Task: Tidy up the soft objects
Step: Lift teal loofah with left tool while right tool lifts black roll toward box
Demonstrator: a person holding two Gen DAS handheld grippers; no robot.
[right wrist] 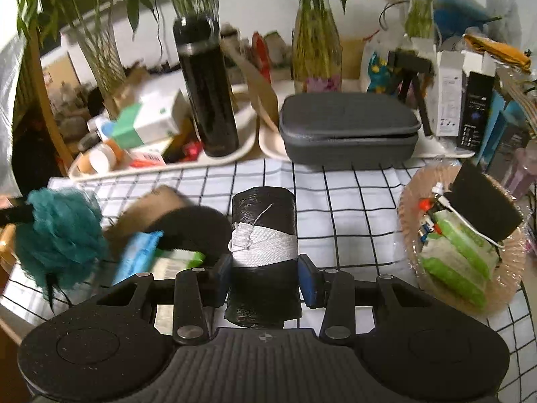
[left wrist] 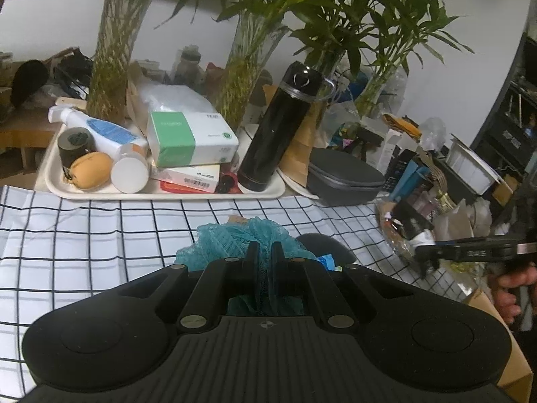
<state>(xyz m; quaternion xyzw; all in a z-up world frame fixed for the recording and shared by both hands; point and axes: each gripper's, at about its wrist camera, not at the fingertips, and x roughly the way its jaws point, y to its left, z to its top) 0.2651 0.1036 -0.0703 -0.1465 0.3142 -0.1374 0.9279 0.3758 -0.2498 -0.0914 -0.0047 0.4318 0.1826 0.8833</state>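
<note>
Here, roll (right wrist: 264,255) sits clamped between right tool (right wrist: 265,277).

The bench (right wrist: 362,184) wears a white cloth (left wrist: 100,235) ruled in a black grid, creased in places. Along its back edge sits a cream tray (left wrist: 167,194) crowded with boxes and bottles, a black flask (left wrist: 278,127) standing upright at its right end. Just beside it, a second tray (right wrist: 268,147) carries a grey zip case (right wrist: 349,127). On the cloth to the right rests a clear pinkish dish (right wrist: 416,262) holding green packets and a black sponge. Toward the left lie a black pad (right wrist: 194,225), a brown piece (right wrist: 151,208), a blue packet (right wrist: 137,255) and a green-and-white packet (right wrist: 178,262), huddled together and overlapping.
</note>
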